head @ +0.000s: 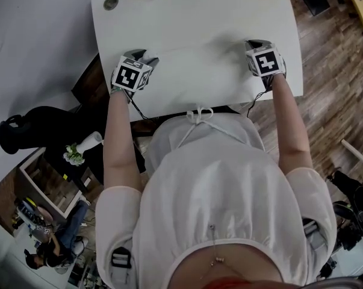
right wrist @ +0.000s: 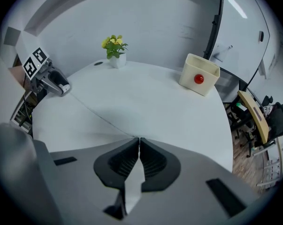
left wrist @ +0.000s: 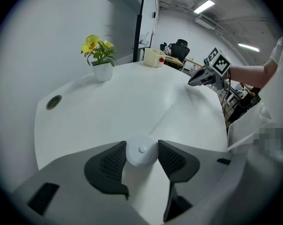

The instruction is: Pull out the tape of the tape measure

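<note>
A small round white tape measure [left wrist: 142,155] sits between the pads of my left gripper [left wrist: 142,145], which is shut on it just above the white table [head: 199,17]. From it a thin white tape [left wrist: 168,112] runs across the tabletop to my right gripper [left wrist: 193,83]. In the right gripper view the jaws of my right gripper [right wrist: 138,142] are shut on the tape's end, and the tape [right wrist: 96,115] stretches away to my left gripper [right wrist: 63,87]. In the head view my left gripper [head: 147,58] and right gripper [head: 253,44] stand far apart near the table's front edge.
A white pot of yellow flowers [right wrist: 117,59] stands at the table's far edge, beside a round cable grommet [head: 111,3]. A cream box with a red dot [right wrist: 199,74] sits at the far right. The front edge runs close below both grippers. A dark chair [head: 31,128] stands left.
</note>
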`<state>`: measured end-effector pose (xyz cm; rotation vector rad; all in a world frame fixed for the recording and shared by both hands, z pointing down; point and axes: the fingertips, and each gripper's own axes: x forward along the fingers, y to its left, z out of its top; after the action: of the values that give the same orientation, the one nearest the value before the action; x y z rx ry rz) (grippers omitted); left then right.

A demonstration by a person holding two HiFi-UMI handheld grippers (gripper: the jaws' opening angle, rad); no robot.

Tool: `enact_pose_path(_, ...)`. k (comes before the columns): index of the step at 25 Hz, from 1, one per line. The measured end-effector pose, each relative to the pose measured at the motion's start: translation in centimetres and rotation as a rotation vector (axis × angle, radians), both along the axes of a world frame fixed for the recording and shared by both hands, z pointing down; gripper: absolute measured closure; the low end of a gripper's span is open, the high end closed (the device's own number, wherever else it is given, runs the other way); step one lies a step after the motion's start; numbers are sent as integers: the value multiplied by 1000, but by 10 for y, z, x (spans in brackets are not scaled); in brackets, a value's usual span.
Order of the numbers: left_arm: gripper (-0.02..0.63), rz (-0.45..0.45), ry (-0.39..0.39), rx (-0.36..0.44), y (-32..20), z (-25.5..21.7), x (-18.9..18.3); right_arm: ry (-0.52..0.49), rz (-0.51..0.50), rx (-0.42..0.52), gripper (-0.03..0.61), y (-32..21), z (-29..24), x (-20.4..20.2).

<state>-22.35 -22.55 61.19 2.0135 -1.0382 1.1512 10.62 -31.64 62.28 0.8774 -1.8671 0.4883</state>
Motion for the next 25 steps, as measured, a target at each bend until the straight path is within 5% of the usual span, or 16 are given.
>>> enact_pose_path(13, 382, 31, -55, 3, -1, 17, 6, 38, 20, -10, 546, 1, 16, 8)
enact_pose_path(19, 383, -3, -31, 39, 0, 16, 6, 31, 76, 40, 384, -5, 16, 21)
enact_pose_path(25, 288, -94, 19, 119, 0, 0, 5, -18, 80, 65, 357, 12, 2, 17)
